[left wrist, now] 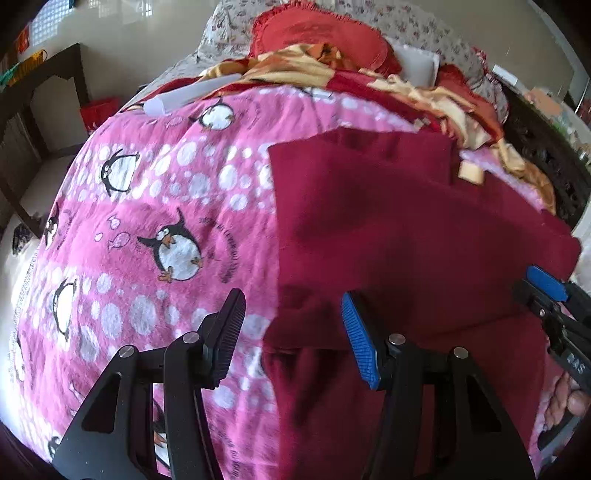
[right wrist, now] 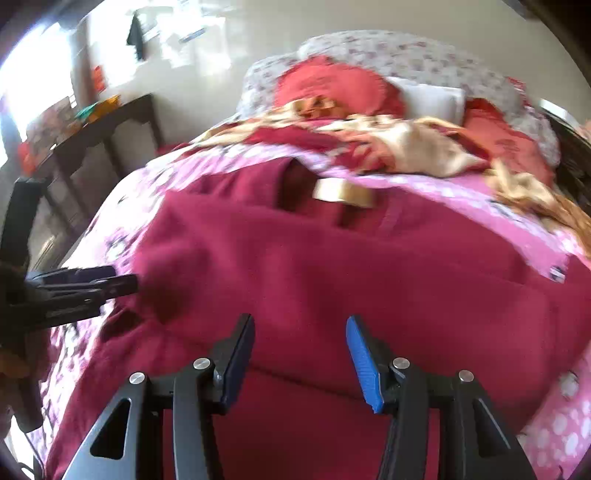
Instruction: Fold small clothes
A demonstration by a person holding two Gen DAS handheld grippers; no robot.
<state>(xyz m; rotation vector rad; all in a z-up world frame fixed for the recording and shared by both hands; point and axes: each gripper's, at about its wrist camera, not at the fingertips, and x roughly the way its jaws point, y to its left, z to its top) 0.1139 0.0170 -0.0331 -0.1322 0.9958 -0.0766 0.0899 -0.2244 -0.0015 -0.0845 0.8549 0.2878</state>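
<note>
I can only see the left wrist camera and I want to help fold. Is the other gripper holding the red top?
Observer: No. The right gripper has its jaws open over the maroon top and is pinching nothing.
Operator: Does the top hang off the bed on that side?
Observer: No, the pink blanket shows past its right edge.
Operator: Is there anything on the wall?
Observer: A dark cloth hangs there.

The garment [left wrist: 406, 229] is plain maroon with a tan label [right wrist: 343, 192]. The blanket [left wrist: 147, 221] is pink with white dots and black-and-white penguins. Each hand-held gripper [left wrist: 293, 339] is black, with one blue pad [left wrist: 360, 339].
</note>
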